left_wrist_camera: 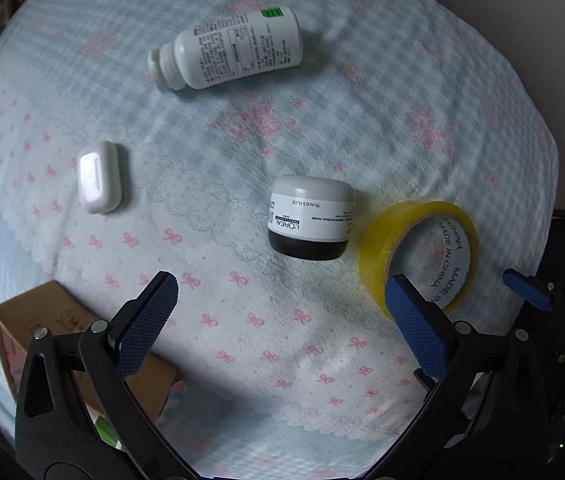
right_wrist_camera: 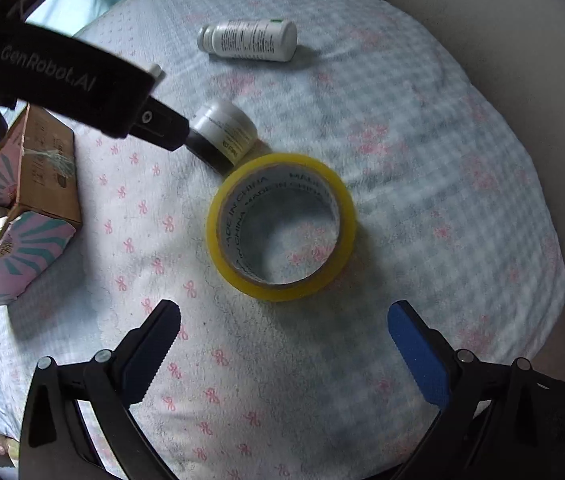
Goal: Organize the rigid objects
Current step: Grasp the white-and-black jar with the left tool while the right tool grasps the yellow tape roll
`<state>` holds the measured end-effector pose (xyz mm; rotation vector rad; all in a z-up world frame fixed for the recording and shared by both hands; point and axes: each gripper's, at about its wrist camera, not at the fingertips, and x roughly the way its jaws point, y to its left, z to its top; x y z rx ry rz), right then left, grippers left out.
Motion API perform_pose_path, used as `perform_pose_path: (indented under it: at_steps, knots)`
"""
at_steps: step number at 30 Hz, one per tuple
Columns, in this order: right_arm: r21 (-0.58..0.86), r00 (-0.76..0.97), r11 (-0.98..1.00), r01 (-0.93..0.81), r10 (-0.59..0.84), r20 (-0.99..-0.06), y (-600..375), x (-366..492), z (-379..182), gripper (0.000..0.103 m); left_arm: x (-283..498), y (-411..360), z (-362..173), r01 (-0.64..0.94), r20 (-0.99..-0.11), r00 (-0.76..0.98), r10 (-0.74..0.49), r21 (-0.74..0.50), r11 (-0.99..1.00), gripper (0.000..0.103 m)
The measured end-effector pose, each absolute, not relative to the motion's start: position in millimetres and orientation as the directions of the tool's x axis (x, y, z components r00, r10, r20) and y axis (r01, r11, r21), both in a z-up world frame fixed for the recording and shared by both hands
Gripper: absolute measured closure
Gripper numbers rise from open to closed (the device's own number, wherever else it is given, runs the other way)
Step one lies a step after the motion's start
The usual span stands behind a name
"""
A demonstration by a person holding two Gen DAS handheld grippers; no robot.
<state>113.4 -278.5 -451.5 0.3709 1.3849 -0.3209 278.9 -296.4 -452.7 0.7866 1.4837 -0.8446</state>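
A: We're over the bed cover now, both grippers empty. Our right gripper (right_wrist_camera: pixel 284 344) has its fingers spread wide, and the yellow tape roll (right_wrist_camera: pixel 281 232) lies flat just ahead of the gap between them.

B: Our left gripper (left_wrist_camera: pixel 282 308) is just as wide, holding nothing. The cream jar (left_wrist_camera: pixel 311 218) sits ahead of it, a little toward the right finger, touching or nearly touching the tape.

A: How will that tape handle?

B: Stiff ring, light, slick on the outer wrap, we'd guess — so we'd pinch through the wall, one finger inside the core and one outside.

A: And the jar?

B: Rigid, round, smooth. We'd take it across the sides, low on the dark base. It may twist in the pads.

A: Count with us: one tape roll, one jar, one white bottle (left_wrist_camera: pixel 228 50) lying on its side far beyond the fingertips, one small white case (left_wrist_camera: pixel 98 178) ahead of the left finger.

B: Four loose pieces — plus one cardboard box (right_wrist_camera: pixel 26 208), open, out beside the left fingers. Likely the place for them, though we can't be sure.
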Motion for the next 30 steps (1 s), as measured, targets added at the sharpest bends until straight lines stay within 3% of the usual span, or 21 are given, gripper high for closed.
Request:
perform_pose_path:
  at_steps: [9, 14, 22, 24, 25, 30]
  knots:
    - [0.02, 0.165, 0.884, 0.466, -0.064, -0.984, -275, 130, -479, 0.0, 286, -314, -496, 0.889, -0.995, -0.093, 0.027, -0.071, 0.453, 0.002]
    - [-0.025, 0.174, 0.89, 0.456, -0.117, -0.978, -275, 143, -483, 0.0, 287, -320, -512, 0.893, -0.992, -0.126, 0.03, -0.1, 0.438, 0.017]
    - [-0.035, 0.184, 0.894, 0.446, -0.13, -0.974, -288, 161, -486, 0.0, 285, -345, -522, 0.891, -0.991, -0.135, 0.021, -0.112, 0.44, 0.031]
    - [-0.016, 0.194, 0.894, 0.447, -0.115, -0.974, -295, 165, -485, 0.0, 287, -354, -524, 0.889, -0.989, -0.15, 0.019, -0.126, 0.441, 0.039]
    - [0.0, 0.203, 0.895, 0.447, -0.101, -0.974, -298, 166, -485, 0.003, 286, -358, -524, 0.887, -0.986, -0.165, 0.018, -0.14, 0.44, 0.05]
    - [0.017, 0.199, 0.898, 0.44, -0.079, -0.977, -299, 171, -487, 0.006, 281, -367, -523, 0.886, -0.989, -0.146, 0.022, -0.121, 0.447, 0.05]
